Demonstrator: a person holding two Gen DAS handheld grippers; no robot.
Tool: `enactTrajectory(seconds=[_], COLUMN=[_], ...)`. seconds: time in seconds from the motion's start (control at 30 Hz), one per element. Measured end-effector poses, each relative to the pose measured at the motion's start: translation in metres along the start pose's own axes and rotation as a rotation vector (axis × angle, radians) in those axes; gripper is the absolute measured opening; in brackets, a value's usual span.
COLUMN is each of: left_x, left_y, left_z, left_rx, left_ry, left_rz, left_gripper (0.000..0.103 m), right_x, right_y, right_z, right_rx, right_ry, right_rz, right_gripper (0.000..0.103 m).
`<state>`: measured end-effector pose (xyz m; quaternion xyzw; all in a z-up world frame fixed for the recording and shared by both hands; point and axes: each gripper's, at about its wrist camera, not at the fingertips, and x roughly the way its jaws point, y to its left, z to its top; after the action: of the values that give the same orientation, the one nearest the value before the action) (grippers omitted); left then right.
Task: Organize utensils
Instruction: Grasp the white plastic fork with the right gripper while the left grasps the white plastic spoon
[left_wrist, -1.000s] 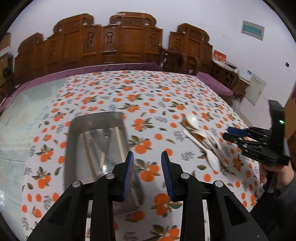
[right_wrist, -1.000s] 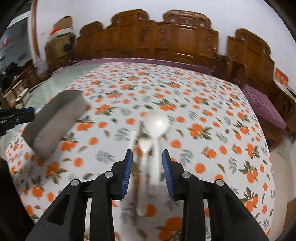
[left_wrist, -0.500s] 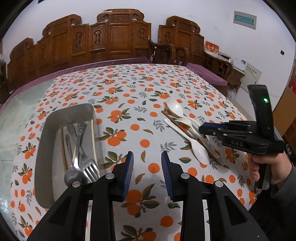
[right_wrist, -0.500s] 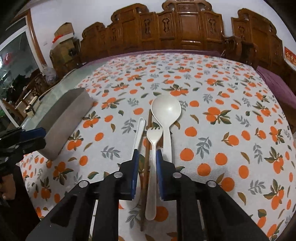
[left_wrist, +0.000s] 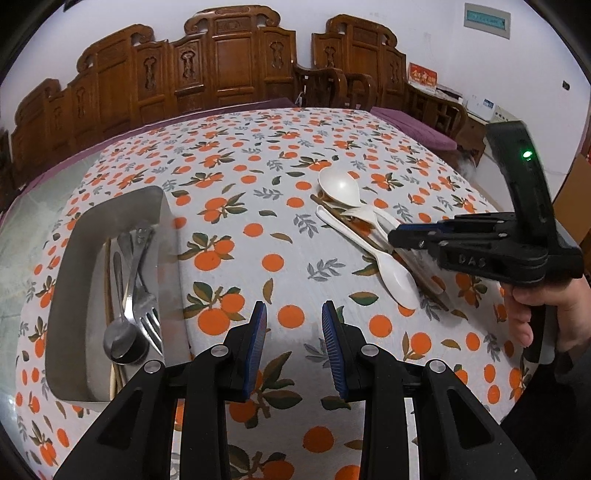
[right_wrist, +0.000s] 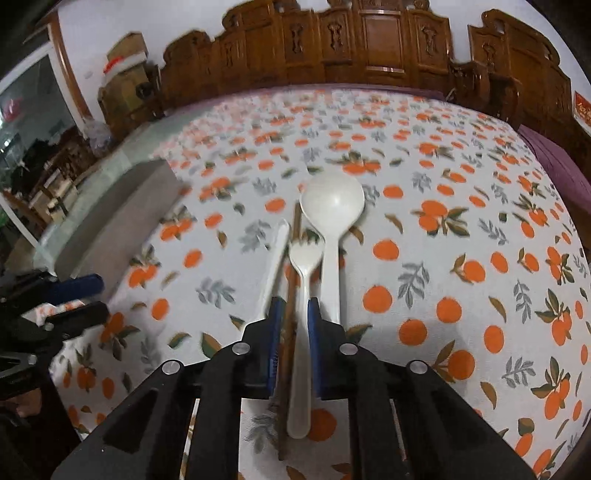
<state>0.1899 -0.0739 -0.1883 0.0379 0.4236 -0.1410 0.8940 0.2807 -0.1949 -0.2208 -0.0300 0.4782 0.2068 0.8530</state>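
Note:
A white plastic fork (right_wrist: 304, 258), a big white spoon (right_wrist: 332, 199), a smaller white spoon (right_wrist: 275, 251) and brown chopsticks (right_wrist: 295, 229) lie together on the orange-print tablecloth. My right gripper (right_wrist: 294, 314) is down over them. Its jaws are closing, with the fork handle and one chopstick between the pads and touching them. In the left wrist view the right gripper (left_wrist: 397, 234) sits over that same pile (left_wrist: 369, 236). My left gripper (left_wrist: 293, 343) hangs open above bare cloth, with nothing between its fingers, just right of a metal tray (left_wrist: 168, 236).
The tray holds a metal fork (left_wrist: 147, 314), a metal spoon (left_wrist: 118, 339) and chopsticks. In the right wrist view the tray (right_wrist: 122, 218) is at the left. Carved wooden chairs line the table's far side. A hand (left_wrist: 535, 306) holds the right gripper's handle at the table's right edge.
The right gripper's jaws have narrowed around the fork handle and chopstick and come lower. The left gripper has drifted off the tray, which now sits further left in its view.

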Motion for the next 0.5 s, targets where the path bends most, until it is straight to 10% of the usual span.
enactTrajectory(seconds=[0.5], left_x=[0.026], left_y=[-0.032], left_z=[0.011], left_rx=[-0.007], left_ry=[0.051], left_rz=[-0.024], left_gripper=[0.029], right_x=[-0.012], right_y=[-0.013], right_z=[0.0], right_rx=[0.016], right_ry=[-0.043], right_rz=[0.054], right_gripper=[0.009])
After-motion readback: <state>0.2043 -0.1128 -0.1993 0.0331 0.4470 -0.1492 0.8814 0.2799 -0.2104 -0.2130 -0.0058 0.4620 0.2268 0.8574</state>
